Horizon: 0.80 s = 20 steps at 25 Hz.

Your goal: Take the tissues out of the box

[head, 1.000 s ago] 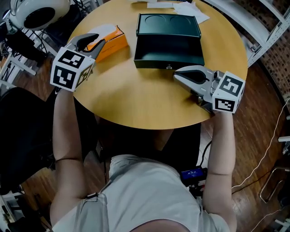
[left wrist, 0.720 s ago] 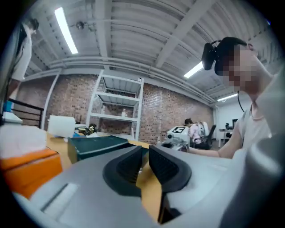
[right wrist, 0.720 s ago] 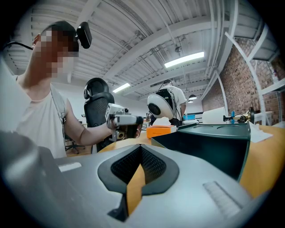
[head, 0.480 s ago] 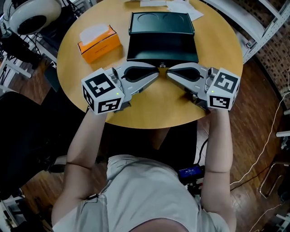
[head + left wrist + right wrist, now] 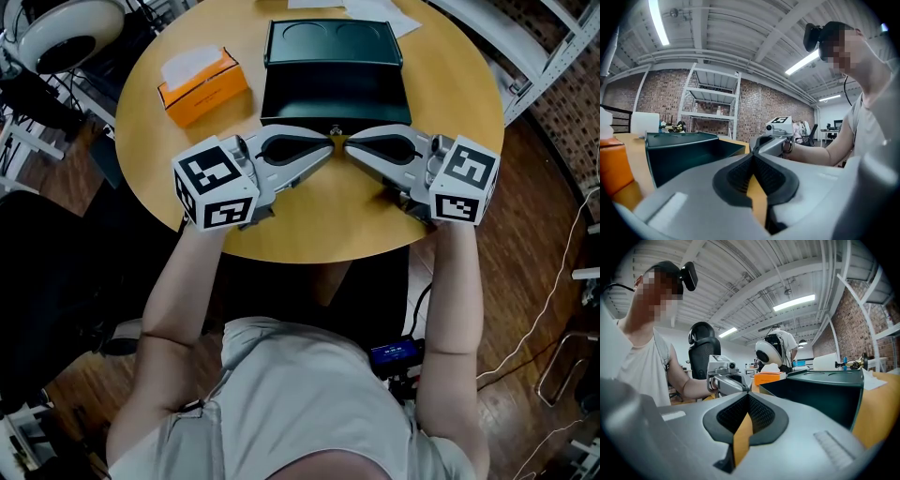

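An orange tissue box (image 5: 202, 86) with a white tissue sticking up stands at the table's far left; it also shows as the orange tissue box (image 5: 772, 378) in the right gripper view and at the left edge as the tissue box (image 5: 613, 165) in the left gripper view. My left gripper (image 5: 328, 149) and right gripper (image 5: 349, 148) lie tip to tip near the table's front, just before the dark green tray (image 5: 336, 94). Both are shut and hold nothing. Each gripper view shows the other gripper facing it: right gripper (image 5: 761, 143), left gripper (image 5: 740, 385).
The round wooden table (image 5: 309, 220) carries the open green tray and white papers (image 5: 389, 17) at the back. A white-and-black helmet-like device (image 5: 61, 28) sits off the table's left. Metal shelving (image 5: 553, 47) stands to the right. The person's lap is below the table edge.
The left gripper came from beside the tissue box to the table's middle, closed, and now meets the right gripper's tip. The right gripper shifted slightly left.
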Tool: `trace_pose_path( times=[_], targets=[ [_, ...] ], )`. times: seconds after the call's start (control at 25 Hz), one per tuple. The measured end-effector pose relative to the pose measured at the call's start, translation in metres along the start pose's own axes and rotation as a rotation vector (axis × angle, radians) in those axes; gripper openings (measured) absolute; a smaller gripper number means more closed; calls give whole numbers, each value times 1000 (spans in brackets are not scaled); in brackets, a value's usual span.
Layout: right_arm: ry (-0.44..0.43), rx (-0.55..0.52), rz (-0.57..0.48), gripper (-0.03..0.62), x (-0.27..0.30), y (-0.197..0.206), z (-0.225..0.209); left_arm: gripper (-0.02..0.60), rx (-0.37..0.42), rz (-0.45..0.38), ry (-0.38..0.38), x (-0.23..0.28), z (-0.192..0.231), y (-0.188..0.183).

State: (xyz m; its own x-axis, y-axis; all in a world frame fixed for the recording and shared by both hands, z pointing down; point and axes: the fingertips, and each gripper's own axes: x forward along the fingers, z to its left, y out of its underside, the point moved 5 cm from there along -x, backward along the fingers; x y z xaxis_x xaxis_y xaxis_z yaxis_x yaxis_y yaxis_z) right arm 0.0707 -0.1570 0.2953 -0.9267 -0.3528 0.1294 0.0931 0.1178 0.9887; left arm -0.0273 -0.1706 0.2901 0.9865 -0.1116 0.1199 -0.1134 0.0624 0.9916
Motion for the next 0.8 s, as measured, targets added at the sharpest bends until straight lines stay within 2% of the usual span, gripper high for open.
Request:
trace_pose_path(
  times=[0.8],
  targets=[
    [3,1,7,0,1,-1,-1,0,-1,3,-1,1,2,-1]
  ],
)
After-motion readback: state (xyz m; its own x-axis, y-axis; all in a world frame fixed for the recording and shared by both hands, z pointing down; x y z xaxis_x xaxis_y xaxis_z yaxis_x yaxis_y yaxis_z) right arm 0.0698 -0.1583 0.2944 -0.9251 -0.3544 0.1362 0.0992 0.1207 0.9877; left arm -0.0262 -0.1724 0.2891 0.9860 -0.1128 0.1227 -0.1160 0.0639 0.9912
